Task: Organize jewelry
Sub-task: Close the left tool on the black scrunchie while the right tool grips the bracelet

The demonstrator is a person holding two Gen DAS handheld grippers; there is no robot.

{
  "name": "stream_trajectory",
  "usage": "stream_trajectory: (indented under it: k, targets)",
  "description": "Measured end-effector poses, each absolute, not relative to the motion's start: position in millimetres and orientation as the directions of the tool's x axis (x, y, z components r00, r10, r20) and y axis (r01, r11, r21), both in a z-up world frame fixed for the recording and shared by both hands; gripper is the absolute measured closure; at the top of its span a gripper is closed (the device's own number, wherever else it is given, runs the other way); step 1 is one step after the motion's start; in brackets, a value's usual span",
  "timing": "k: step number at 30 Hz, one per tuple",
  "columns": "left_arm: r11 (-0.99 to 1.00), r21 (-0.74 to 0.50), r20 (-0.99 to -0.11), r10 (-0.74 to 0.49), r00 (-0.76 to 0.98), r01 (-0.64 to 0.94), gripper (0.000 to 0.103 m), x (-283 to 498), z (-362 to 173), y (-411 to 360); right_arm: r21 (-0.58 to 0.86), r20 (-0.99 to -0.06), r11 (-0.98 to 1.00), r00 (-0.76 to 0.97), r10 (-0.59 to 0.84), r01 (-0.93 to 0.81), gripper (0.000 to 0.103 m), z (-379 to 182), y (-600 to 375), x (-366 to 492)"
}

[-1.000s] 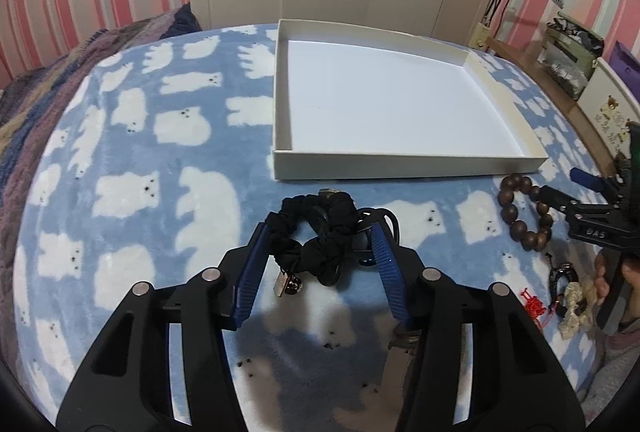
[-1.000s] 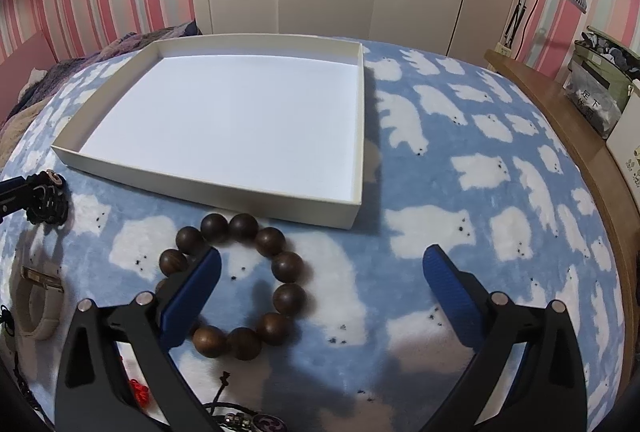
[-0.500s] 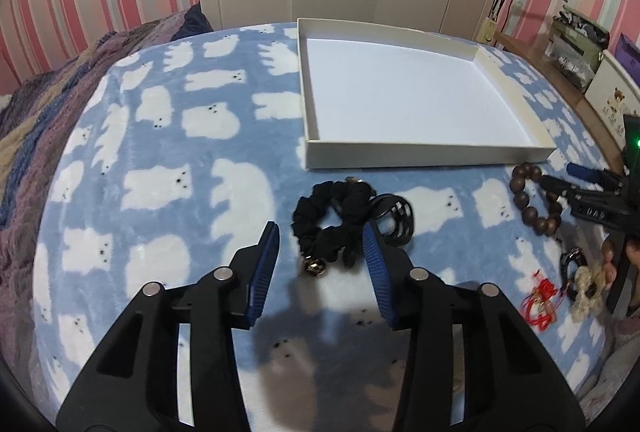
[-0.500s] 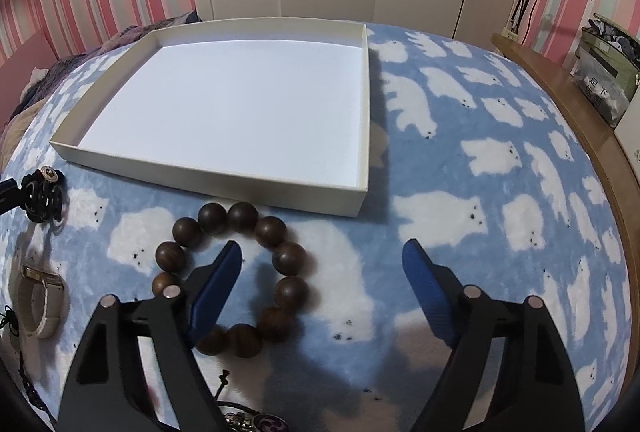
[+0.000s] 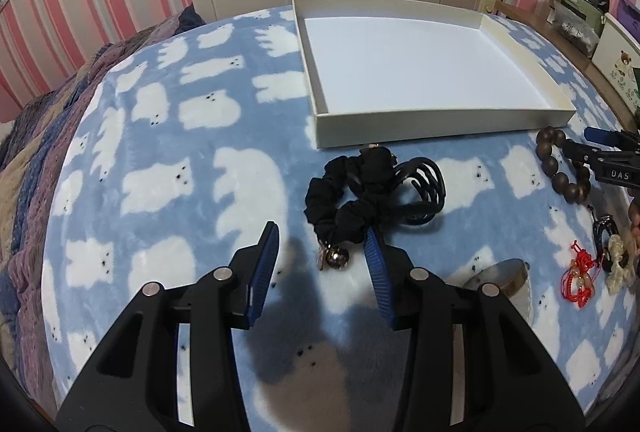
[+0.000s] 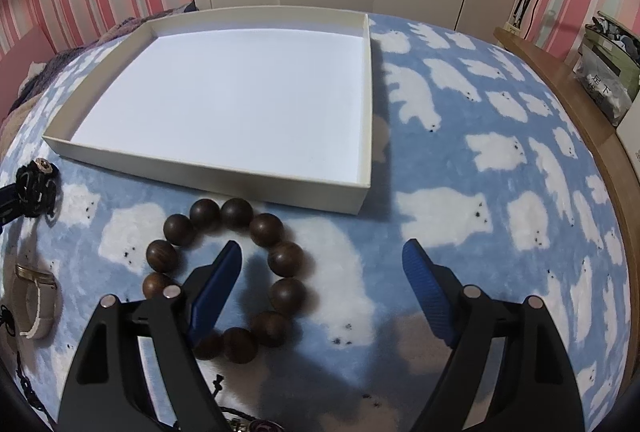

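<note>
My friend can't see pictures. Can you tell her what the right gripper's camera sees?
An open two-finger gripper with blue pads hangs over a brown wooden bead bracelet lying on a blue blanket patterned with white bears; one finger sits inside the bead ring. Behind the bracelet is a shallow white box with nothing in it.

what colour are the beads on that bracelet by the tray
Dark brown, wood-like beads on the bracelet; clearest in the right wrist view.
</note>
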State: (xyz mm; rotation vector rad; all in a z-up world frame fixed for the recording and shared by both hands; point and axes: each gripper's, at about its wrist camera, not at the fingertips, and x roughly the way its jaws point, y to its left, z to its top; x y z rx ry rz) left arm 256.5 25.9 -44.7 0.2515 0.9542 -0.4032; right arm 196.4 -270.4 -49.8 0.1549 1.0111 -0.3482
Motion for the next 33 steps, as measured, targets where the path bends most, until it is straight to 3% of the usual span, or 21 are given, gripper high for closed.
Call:
stream_trajectory:
  k: [2, 5, 10, 12, 16, 18, 23, 33]
  targets:
    - [0.896, 0.032, -0.830, -0.222, 0.511, 0.443, 0.060, 259, -48, 24, -0.039, -0.856, 0.934, 0.470, -0.214, 0.354, 0.022, -52, -271, 199]
    - [0.896, 0.019, -0.825, -0.237, 0.513, 0.444, 0.060, 262, -48, 24, -0.036, -0.868, 0.939, 0.456, -0.199, 0.342, 0.036, -57, -269, 201]
    - [0.881, 0.021, -0.813, -0.259, 0.521, 0.472, 0.060, 264, -46, 21, -0.050, -0.866, 0.943, 0.455, -0.205, 0.329, 0.041, -57, -264, 202]
    - [0.877, 0.024, -0.811, -0.264, 0.522, 0.481, 0.062, 265, -45, 19, -0.040, -0.867, 0.946, 0.459, -0.192, 0.321, 0.048, -57, -263, 203]
    - [0.870, 0.014, -0.821, -0.271, 0.502, 0.492, 0.084, 271, -48, 16, -0.011, -0.868, 0.956, 0.471, -0.155, 0.294, 0.067, -56, -259, 204]
    - [0.870, 0.018, -0.827, -0.264, 0.496, 0.493, 0.087, 271, -52, 14, -0.002, -0.866, 0.960, 0.479, -0.142, 0.281, 0.078, -55, -256, 204]
    - [0.876, 0.043, -0.825, -0.240, 0.512, 0.480, 0.091, 268, -52, 7, -0.015, -0.860, 0.963, 0.488, -0.149, 0.268, 0.083, -55, -253, 204]
    - [0.912, 0.063, -0.766, -0.217, 0.605, 0.406, 0.093, 248, -6, 20, -0.026, -0.784, 0.971, 0.598, -0.168, 0.239, 0.083, -22, -243, 188]
